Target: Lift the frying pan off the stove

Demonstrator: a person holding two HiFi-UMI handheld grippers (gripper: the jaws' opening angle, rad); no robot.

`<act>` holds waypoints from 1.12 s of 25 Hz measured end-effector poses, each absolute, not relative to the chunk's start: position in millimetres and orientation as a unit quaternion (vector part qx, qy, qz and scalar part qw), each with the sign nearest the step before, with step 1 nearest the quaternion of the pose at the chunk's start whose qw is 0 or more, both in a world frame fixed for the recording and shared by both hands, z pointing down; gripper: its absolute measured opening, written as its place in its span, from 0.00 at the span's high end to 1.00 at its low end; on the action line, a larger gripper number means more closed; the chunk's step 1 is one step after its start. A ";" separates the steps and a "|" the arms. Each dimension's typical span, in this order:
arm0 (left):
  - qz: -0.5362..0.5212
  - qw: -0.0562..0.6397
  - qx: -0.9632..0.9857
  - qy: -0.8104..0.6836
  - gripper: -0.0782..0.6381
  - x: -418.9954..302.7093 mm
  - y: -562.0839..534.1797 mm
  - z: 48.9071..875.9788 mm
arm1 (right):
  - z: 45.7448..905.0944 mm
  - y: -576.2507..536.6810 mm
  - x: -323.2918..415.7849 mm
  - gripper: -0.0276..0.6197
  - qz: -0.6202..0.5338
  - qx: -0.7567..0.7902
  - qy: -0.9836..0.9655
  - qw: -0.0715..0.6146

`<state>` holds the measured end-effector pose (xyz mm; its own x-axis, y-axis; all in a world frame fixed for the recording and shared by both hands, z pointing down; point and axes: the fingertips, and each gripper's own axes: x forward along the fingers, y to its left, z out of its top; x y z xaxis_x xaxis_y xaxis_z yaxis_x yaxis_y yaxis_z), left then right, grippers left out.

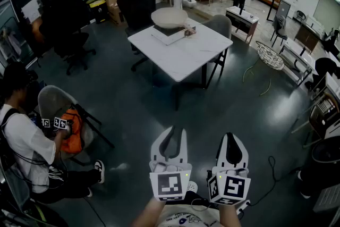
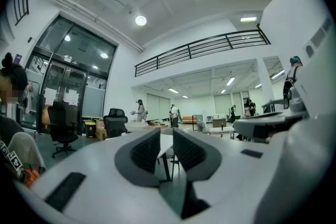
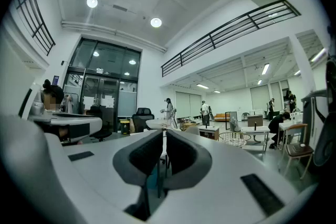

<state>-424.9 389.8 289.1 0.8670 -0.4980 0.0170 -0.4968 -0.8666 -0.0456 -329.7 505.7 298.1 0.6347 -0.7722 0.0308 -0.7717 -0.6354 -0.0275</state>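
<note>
Head view: the frying pan (image 1: 169, 17) sits on the stove (image 1: 171, 34) on the white counter (image 1: 183, 56), well apart from both tongs. I cannot tell what is in the pan. The left tongs (image 1: 177, 133) and the right tongs (image 1: 232, 136) are side by side.

Left gripper view: the tongs are closed, with nothing between them.

Right gripper view: the tongs are closed too, and hold nothing.

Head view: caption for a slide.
Shut, empty left gripper and right gripper face the distant frying pan on its stove.
</note>
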 end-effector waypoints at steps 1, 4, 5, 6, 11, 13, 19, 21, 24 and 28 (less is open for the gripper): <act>-0.014 0.028 -0.966 0.255 0.78 -424.8 390.9 289.7 | 298.3 506.8 -329.7 0.91 -0.020 -0.904 0.427 0.005; -0.014 0.026 -0.967 0.255 0.78 -423.4 393.3 291.0 | 300.0 509.1 -328.6 0.91 -0.021 -0.904 0.427 0.005; -0.014 0.020 -0.966 0.256 0.78 -422.1 393.5 291.2 | 300.8 509.2 -327.4 0.91 -0.021 -0.904 0.427 0.006; -0.014 0.016 -0.966 0.256 0.78 -420.2 393.2 291.5 | 301.4 509.0 -325.8 0.91 -0.021 -0.904 0.426 0.006; -0.017 0.025 -0.967 0.254 0.78 -408.1 391.6 292.5 | 301.9 507.8 -314.6 0.91 -0.023 -0.904 0.427 0.006; -0.018 0.028 -0.966 0.255 0.78 -402.5 391.0 293.7 | 302.9 507.9 -308.5 0.91 -0.024 -0.904 0.427 0.011; -0.019 0.042 -0.964 0.264 0.78 -383.1 390.7 298.5 | 305.5 505.8 -287.6 0.91 -0.023 -0.898 0.440 0.012; -0.019 0.035 -0.962 0.270 0.78 -376.1 391.3 298.5 | 306.4 505.1 -279.1 0.91 -0.023 -0.895 0.444 0.012; -0.017 0.033 -0.959 0.282 0.78 -370.1 392.5 300.6 | 311.2 505.2 -270.4 0.91 -0.024 -0.891 0.454 0.015; -0.022 0.027 -0.956 0.291 0.78 -362.5 398.6 303.3 | 311.9 509.0 -261.0 0.91 -0.027 -0.884 0.466 0.012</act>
<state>-362.5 398.6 303.3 0.8295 -0.5579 0.0259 -0.5556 -0.8290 -0.0647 -261.0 509.0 311.9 0.5646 -0.8246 0.0356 -0.8233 -0.5657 -0.0469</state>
